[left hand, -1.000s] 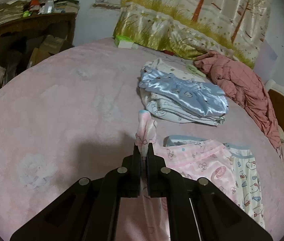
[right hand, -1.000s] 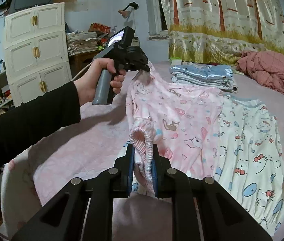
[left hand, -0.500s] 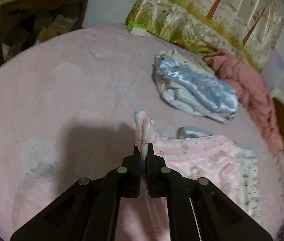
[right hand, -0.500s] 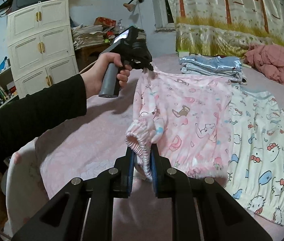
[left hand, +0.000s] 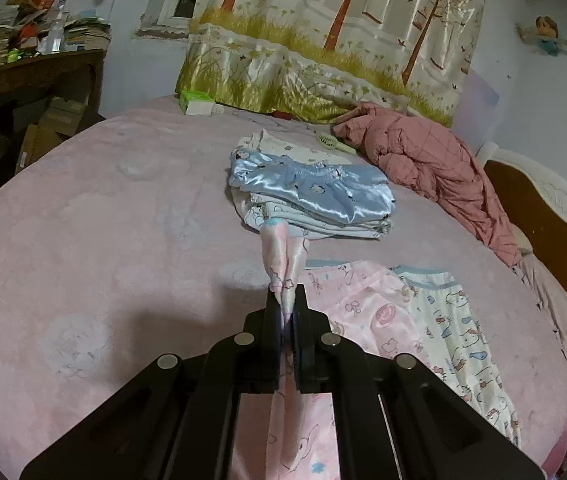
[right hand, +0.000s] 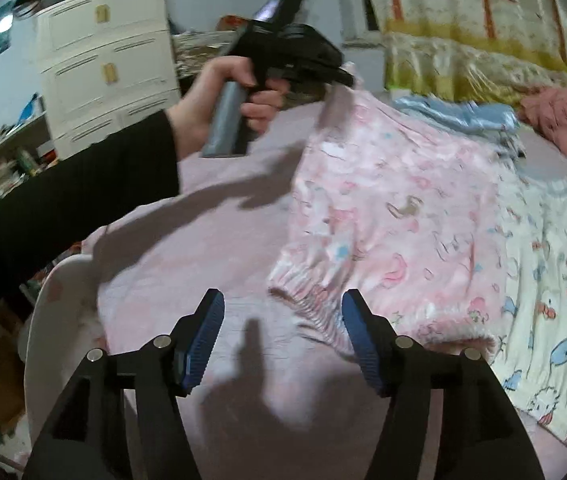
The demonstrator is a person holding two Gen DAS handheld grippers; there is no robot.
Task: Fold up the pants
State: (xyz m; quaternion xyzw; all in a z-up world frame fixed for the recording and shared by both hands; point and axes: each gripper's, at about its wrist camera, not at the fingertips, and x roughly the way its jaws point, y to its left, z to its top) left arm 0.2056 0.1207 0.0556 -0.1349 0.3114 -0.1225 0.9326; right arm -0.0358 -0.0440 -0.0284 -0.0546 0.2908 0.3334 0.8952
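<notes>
Pink cartoon-print pants lie partly spread on the pink bed, one corner lifted. My left gripper is shut on that corner of the pink pants, which sticks up past the fingertips. In the right wrist view a hand holds the left gripper above the bed, the fabric hanging from it. My right gripper has its jaws opening; the gathered cuff lies on the bed between the blue pads, which do not press it. White cartoon-print pants lie flat to the right.
A stack of folded clothes topped with blue satin sits further up the bed. A crumpled pink quilt lies at the back right by the headboard. A green box rests near the curtain. White drawers stand left.
The right gripper has opened and let go of the gathered cuff, which now lies on the bed. The left gripper has lifted with the pants corner still in it.
</notes>
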